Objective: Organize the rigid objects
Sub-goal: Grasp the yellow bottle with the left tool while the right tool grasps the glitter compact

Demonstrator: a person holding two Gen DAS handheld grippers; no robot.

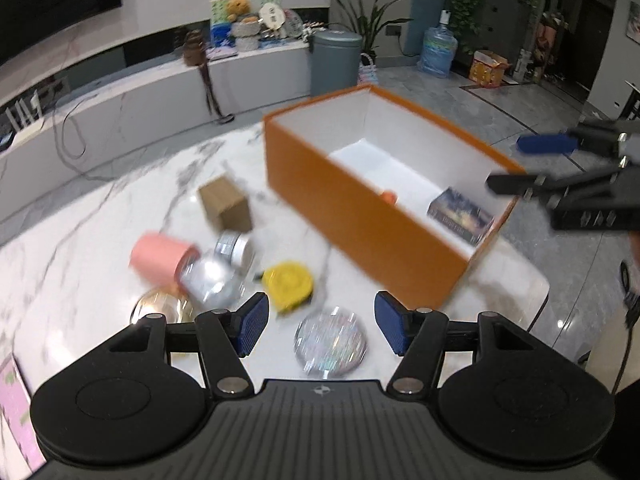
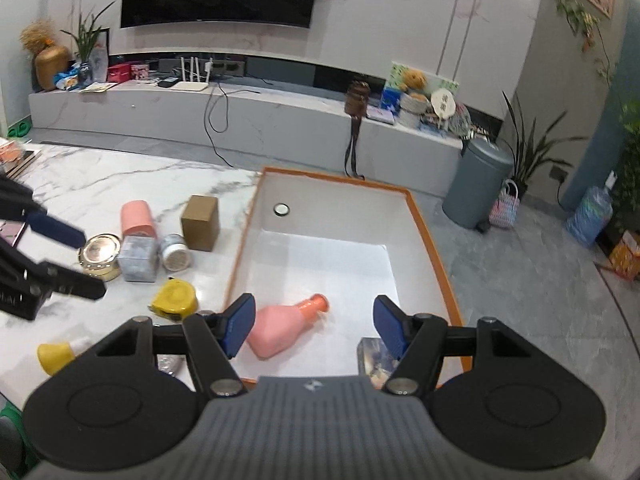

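Both grippers hover empty-jawed over marble table and orange box

Left gripper (image 1: 320,328), gaping, above round glittery disc (image 1: 330,342); beyond, yellow tape measure (image 1: 289,283). Right gripper (image 2: 314,330), parted, over pink bottle (image 2: 286,326) lying in orange box (image 2: 436,264); brown carton (image 2: 201,222) stands outside.

In the left wrist view motion blur smears the marble table (image 1: 80,240), so the clear jar (image 1: 212,280) beside the orange box (image 1: 352,216) shows no readable label, and the round glittery disc (image 1: 330,342) nearer the camera than the box cannot be identified. The box's near wall hides all but a sliver of the pink bottle (image 1: 389,197) inside. In the right wrist view the right gripper (image 2: 314,326) covers part of the printed packet (image 2: 374,356) in the box's near corner. Left of the box, a yellow-capped item (image 2: 56,356) is half hidden behind the gripper body.
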